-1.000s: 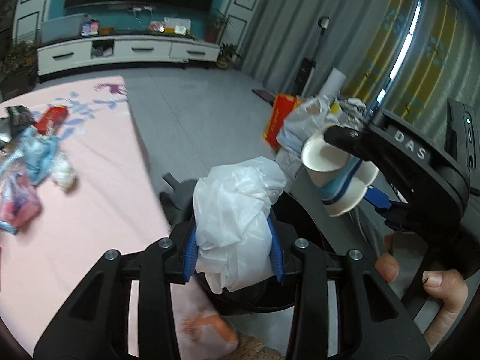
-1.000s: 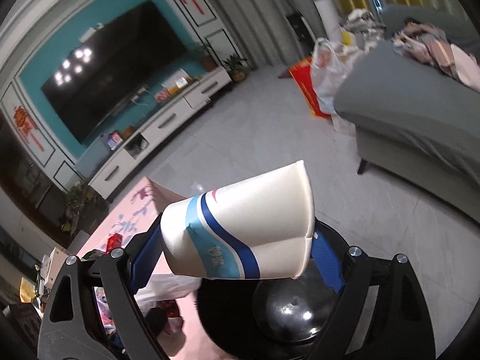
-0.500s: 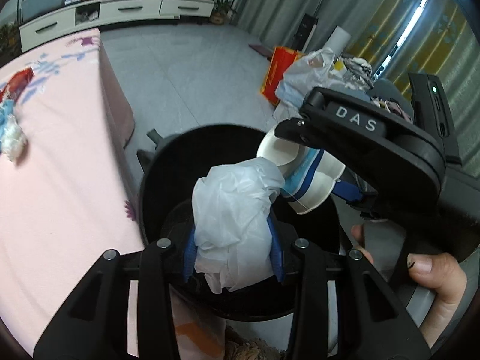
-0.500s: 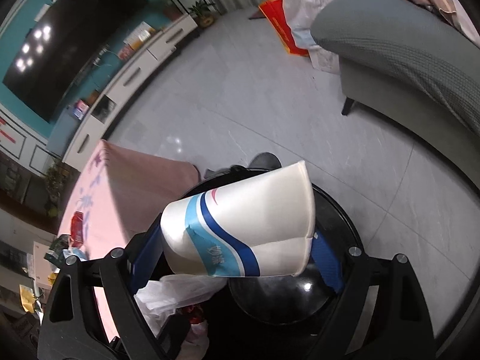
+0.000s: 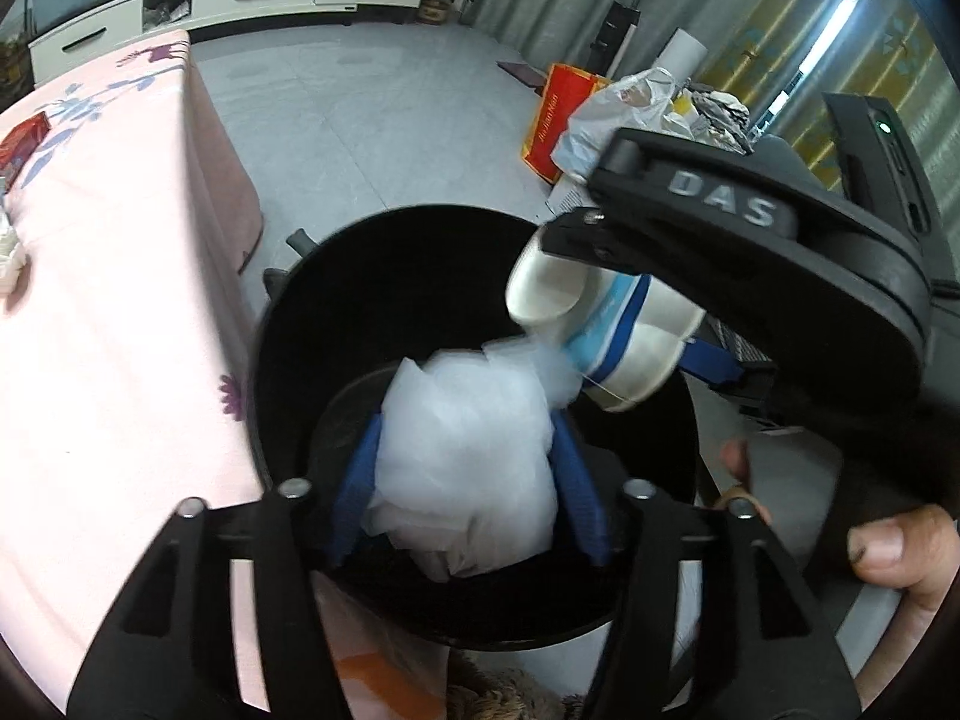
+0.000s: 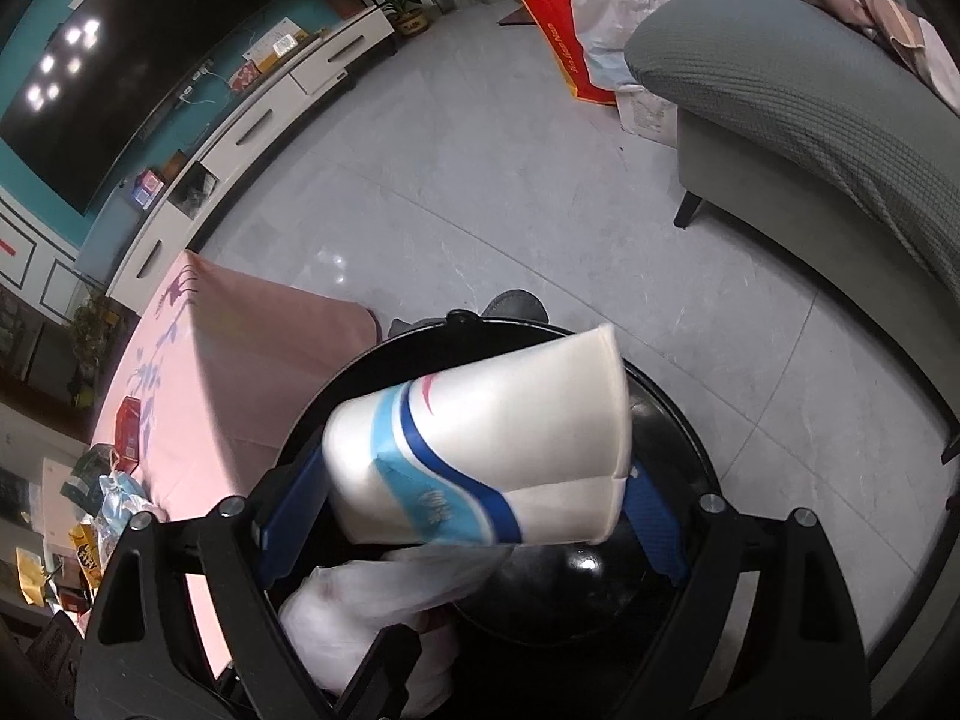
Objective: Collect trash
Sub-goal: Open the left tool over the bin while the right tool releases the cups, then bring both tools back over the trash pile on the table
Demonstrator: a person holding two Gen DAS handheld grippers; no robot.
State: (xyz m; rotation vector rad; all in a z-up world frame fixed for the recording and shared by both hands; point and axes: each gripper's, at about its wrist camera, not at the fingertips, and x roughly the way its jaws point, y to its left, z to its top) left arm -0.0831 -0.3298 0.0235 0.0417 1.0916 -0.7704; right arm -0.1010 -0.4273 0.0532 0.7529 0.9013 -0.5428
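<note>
Trash over the bin (image 5: 312,312): left gripper (image 5: 465,480) releasing bag (image 5: 462,456), right gripper (image 6: 474,504) (jaws widening) freeing cup (image 6: 480,450); next, withdraw.

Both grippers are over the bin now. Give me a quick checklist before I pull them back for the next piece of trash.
1. White plastic bag over the black bin opening: ok.
2. Left gripper jaws opening, bag between them and blurred: release under way, cannot tell if clear of the pads.
3. Paper cup over the bin: ok.
4. Right gripper jaws opening, cup between them: cannot tell if it has let go.
5. Cup and bag clear of each other: not ok, the cup sits right beside the bag's top.
6. More trash left on the pink table: ok, wrappers lie at its far end.
</note>
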